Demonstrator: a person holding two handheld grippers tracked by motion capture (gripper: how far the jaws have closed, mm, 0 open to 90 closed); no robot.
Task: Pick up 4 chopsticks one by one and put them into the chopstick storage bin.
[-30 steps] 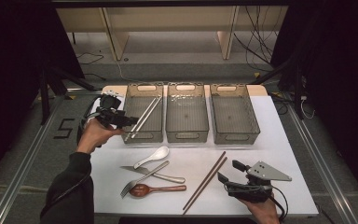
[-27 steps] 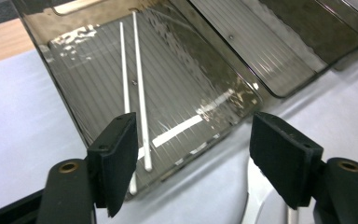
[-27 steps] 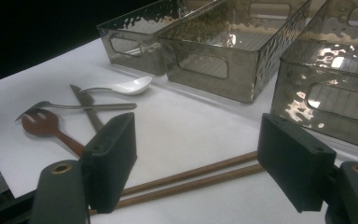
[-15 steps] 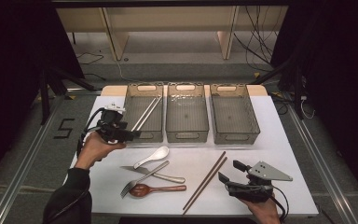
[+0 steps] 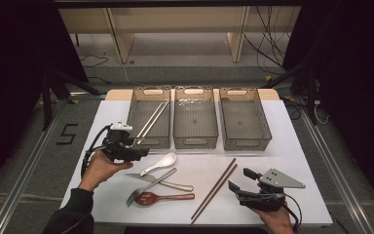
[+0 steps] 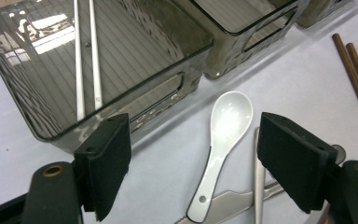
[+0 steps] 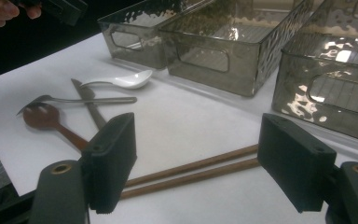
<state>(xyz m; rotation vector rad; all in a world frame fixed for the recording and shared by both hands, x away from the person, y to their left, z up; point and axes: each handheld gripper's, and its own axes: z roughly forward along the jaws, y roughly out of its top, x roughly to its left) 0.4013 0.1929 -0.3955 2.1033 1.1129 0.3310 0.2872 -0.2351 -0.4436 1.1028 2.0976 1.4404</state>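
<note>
the white ceramic spoon (image 6: 223, 144) was seen lying on the white table (image 5: 292, 146) just ahead of the left gripper (image 5: 139, 152), framed between its spread, empty jaws with handle toward it, while the right gripper (image 5: 239, 180), likewise spread, was held by the wooden chopsticks (image 5: 216, 186).

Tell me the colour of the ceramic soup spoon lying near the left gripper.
White, clearest in the left gripper view.
</note>
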